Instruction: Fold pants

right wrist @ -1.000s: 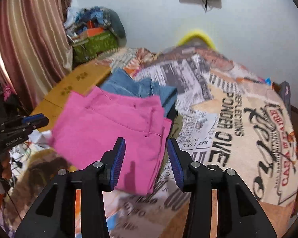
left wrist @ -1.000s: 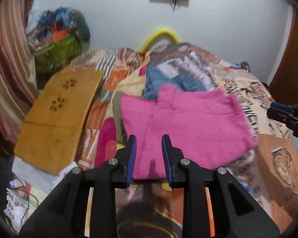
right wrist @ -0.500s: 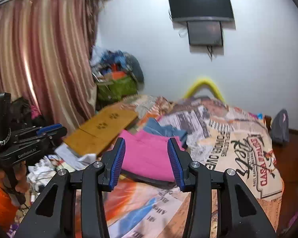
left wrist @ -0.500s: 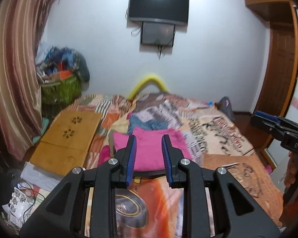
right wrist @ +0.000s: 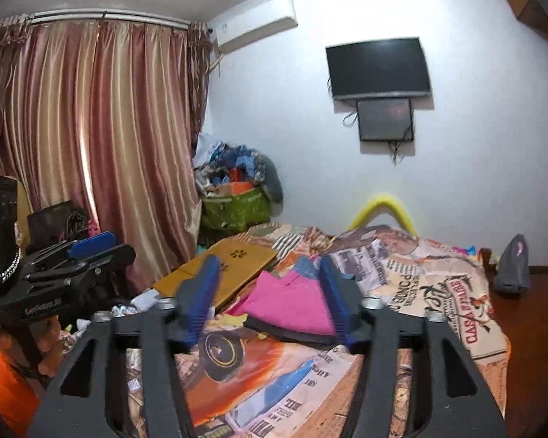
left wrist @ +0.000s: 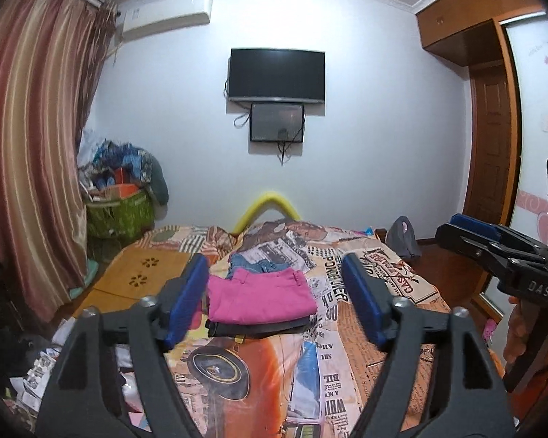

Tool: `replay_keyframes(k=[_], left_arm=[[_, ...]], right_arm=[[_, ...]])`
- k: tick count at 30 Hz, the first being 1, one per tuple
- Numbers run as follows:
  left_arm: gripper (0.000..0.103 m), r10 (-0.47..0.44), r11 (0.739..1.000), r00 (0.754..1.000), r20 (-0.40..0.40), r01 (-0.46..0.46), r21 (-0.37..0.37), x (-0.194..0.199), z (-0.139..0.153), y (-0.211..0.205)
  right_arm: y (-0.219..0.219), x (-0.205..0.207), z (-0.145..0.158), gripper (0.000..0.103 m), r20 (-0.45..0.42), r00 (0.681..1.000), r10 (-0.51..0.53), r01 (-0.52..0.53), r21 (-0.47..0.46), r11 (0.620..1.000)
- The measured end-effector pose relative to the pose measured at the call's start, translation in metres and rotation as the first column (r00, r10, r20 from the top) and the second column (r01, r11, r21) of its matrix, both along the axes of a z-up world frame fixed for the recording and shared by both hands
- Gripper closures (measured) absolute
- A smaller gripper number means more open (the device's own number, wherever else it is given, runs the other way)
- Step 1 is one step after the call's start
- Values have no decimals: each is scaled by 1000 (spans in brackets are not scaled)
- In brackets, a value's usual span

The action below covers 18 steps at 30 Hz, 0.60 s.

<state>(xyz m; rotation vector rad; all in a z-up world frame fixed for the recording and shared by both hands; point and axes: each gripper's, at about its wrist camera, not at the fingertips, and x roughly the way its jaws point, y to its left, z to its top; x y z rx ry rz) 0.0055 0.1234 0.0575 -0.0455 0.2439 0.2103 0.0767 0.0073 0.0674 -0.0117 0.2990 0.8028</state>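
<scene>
Folded pink pants [left wrist: 260, 300] [right wrist: 290, 304] lie on top of a dark folded garment [left wrist: 259, 327] in the middle of the bed, with blue jeans [left wrist: 256, 267] behind them. My left gripper [left wrist: 274, 304] hangs well back from the stack, its jaws opening wide with nothing between them. My right gripper [right wrist: 268, 301] is also held back above the bed's near end, jaws opening and empty. Each gripper shows at the edge of the other's view, the right gripper [left wrist: 493, 244] and the left gripper [right wrist: 73, 255], held by a hand.
The bed has a printed patchwork cover [left wrist: 347, 357]. A yellow-brown cardboard sheet [left wrist: 139, 273] lies on its left side. A green bag of clutter [left wrist: 120, 211] stands by the striped curtain [right wrist: 91, 146]. A TV [left wrist: 277, 75] hangs on the far wall; a wooden wardrobe [left wrist: 493, 146] is at right.
Both grippers have pulled back and up from the pink pants, which now look small and far. Both pairs of jaws have spread wider.
</scene>
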Motion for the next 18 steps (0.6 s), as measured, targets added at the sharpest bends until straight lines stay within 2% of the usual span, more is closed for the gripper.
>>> replay_keyframes(k=[3, 5, 8, 18], left_arm=[[4, 7, 1000, 999, 38, -7, 12, -11, 2, -6], [1, 2, 1000, 999, 48, -3, 6, -17, 2, -8], [1, -6, 1000, 999, 51, 6, 1, -23, 1, -9], [0, 3, 999, 998, 58, -5, 39, -27, -7, -16]], right_arm=[[-6, -14, 1, 28, 39, 999, -38, 38, 20, 999], [-7, -21, 1, 14, 51, 997, -57, 55, 27, 998], [-9, -27, 1, 0, 71, 994, -88, 86, 37, 996], [-11, -38, 1, 0, 70, 992, -103, 100, 43, 994]])
